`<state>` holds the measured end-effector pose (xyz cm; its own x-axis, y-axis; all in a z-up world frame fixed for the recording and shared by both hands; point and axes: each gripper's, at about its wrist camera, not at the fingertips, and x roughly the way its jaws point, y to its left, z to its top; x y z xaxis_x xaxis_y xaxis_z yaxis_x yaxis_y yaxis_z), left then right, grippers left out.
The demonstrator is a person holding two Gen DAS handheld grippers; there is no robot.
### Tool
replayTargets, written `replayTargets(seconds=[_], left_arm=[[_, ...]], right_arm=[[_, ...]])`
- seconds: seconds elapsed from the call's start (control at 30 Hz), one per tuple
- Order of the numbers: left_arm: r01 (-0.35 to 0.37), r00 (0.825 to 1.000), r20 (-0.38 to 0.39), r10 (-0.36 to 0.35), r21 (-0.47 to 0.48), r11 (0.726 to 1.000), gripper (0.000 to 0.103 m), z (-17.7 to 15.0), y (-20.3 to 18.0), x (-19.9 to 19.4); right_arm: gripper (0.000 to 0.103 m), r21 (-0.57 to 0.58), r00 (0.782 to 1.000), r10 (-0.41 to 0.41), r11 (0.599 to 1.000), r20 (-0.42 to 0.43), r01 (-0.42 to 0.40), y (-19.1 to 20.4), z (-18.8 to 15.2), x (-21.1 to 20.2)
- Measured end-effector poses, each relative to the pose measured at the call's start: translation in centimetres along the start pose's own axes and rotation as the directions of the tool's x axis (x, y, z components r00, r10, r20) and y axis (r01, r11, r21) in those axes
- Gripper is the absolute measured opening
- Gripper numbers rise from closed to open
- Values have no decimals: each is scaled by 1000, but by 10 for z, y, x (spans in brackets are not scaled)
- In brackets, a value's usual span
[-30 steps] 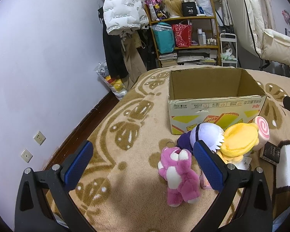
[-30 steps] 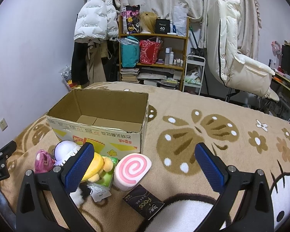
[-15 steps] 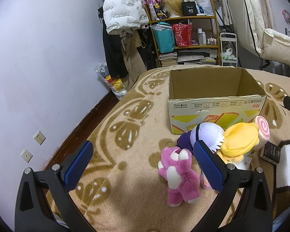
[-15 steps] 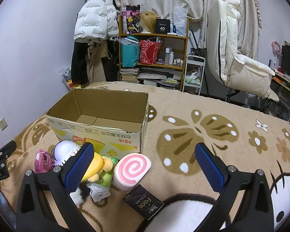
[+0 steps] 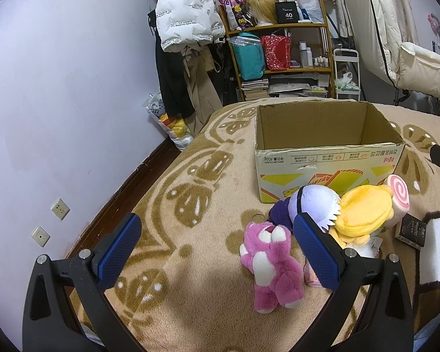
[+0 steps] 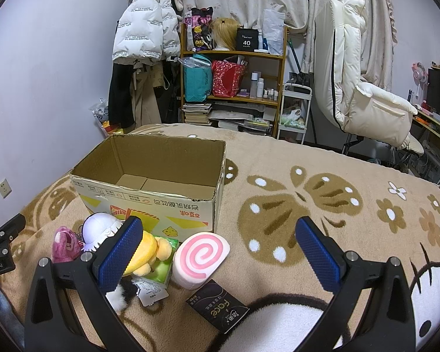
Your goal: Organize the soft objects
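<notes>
While both tools hover above the tan butterfly-patterned blanket (image 6: 322, 158) on the bed, the left gripper (image 5: 217, 246) stands released, its blue-padded jaws spread wide and holding nothing, and the right gripper (image 6: 218, 246) is likewise spread and empty. An open brown cardboard box (image 5: 328, 152) with yellow and red printing sits upright on the blanket, its inside bare. Just in front of the box lies a cluster of soft toys: a pink furry plush bear (image 5: 271, 261) stands nearest the left gripper, beside a purple-and-white round plush doll (image 5: 312, 205), which touches a yellow plush toy (image 5: 363, 211). A pink-and-white swirl roll cushion (image 6: 201, 255) lies beside the yellow toy, near the box's corner. A green carton (image 6: 161, 272) sits under the yellow toy, and a small black packet (image 6: 217, 305) lies flat nearby.
</notes>
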<state>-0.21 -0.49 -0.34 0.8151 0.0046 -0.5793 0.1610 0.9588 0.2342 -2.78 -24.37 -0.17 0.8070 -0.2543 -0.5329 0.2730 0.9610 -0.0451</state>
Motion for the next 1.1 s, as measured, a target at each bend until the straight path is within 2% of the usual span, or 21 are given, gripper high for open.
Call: replayTargets(seconds=[1.1], left_arm=[[-8, 1000, -18, 8, 7, 1000, 102, -7, 2, 7]], right_arm=[[103, 2, 1000, 1, 1000, 3, -1, 0, 0, 1]])
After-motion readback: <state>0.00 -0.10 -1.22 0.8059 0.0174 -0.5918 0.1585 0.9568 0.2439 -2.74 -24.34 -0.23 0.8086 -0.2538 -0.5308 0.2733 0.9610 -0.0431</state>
